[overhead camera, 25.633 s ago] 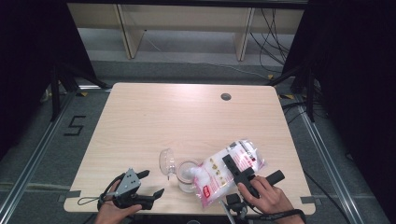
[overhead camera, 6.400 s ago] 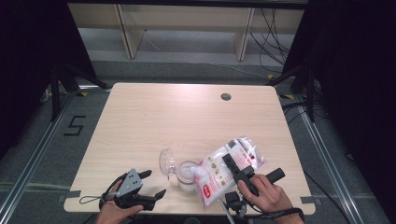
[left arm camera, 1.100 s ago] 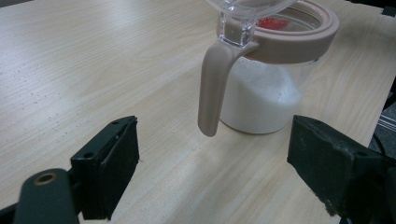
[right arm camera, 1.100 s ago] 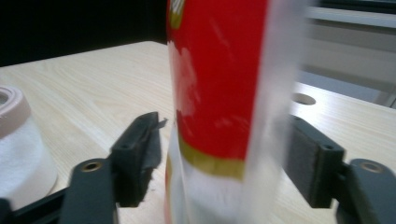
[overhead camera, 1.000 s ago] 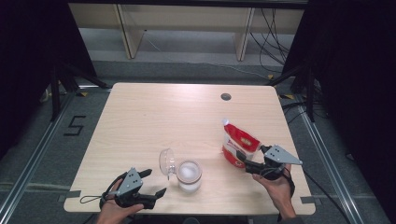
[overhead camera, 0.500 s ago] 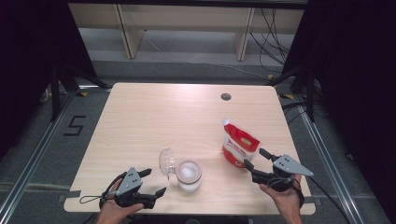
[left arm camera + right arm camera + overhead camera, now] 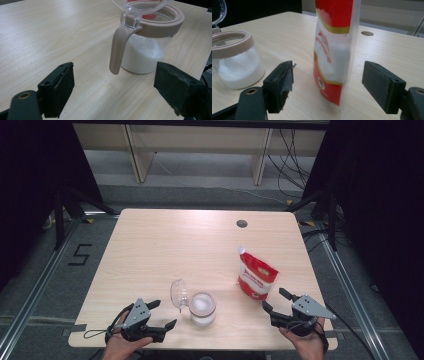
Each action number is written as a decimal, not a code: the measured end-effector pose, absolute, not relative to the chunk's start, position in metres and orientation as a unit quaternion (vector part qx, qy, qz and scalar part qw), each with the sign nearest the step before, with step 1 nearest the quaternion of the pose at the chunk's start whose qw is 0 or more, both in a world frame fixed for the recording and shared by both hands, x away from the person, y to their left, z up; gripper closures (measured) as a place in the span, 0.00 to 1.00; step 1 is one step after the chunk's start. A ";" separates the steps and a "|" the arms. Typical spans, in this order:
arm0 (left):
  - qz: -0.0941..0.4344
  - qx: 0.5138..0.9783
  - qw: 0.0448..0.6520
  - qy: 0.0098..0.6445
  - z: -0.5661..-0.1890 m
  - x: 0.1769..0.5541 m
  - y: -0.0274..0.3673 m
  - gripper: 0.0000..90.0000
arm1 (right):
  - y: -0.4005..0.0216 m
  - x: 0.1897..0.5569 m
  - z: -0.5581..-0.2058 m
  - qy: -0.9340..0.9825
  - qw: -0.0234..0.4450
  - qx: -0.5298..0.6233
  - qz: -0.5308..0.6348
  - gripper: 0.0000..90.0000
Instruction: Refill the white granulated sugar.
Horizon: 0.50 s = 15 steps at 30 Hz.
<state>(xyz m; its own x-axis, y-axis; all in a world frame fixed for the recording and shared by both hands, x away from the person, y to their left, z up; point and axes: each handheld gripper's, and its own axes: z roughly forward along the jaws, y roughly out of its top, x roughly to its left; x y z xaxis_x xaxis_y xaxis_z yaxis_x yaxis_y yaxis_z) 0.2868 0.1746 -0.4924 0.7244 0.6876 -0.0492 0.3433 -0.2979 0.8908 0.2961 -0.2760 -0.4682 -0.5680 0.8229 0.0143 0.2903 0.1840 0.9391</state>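
Right gripper [image 7: 278, 302] sits near the table's near right edge with its jaws spread wide and nothing between the pads. Just ahead of it stands the pouch [image 7: 256, 277], upright on the table [image 7: 200, 240], red at top and bottom with a clear middle showing white grains; in the right gripper view the pouch [image 7: 334, 50] rises beyond the open jaws, a little apart from the pads and touching neither. To that gripper's left, a short way across the wood, is the jar [image 7: 202, 307], partly filled with white grains, its beige rim uncovered and its clear lid [image 7: 178, 293] tipped back on the hinge.

Left gripper [image 7: 161, 314] rests near the table's near left edge, jaws likewise spread and gripping nothing. The jar stands just ahead of it and to its right; in the left gripper view the jar [image 7: 147, 42] is close beyond the jaws, its beige latch tab [image 7: 117, 50] hanging down the side facing the camera, clear of both pads.
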 end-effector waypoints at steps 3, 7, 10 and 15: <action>0.176 0.787 0.494 0.325 -0.493 0.288 0.175 0.18 | -0.277 0.292 -0.469 0.719 0.262 0.383 0.516 0.29; 0.174 0.784 0.497 0.328 -0.493 0.288 0.175 0.18 | -0.280 0.286 -0.470 0.722 0.267 0.387 0.507 0.29; 0.174 0.784 0.498 0.327 -0.493 0.287 0.175 0.18 | -0.281 0.282 -0.470 0.724 0.266 0.386 0.506 0.29; 0.178 0.781 0.499 0.330 -0.492 0.288 0.176 0.18 | -0.281 0.275 -0.470 0.730 0.266 0.383 0.500 0.28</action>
<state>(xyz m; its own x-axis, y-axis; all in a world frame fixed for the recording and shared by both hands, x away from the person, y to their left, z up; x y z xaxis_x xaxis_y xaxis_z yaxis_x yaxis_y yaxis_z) 0.2879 0.1760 -0.4922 0.7188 0.6933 -0.0520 0.3389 -0.2840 0.8969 0.2749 -0.2812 -0.4700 -0.5658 0.8245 -0.0053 0.2924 0.2066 0.9337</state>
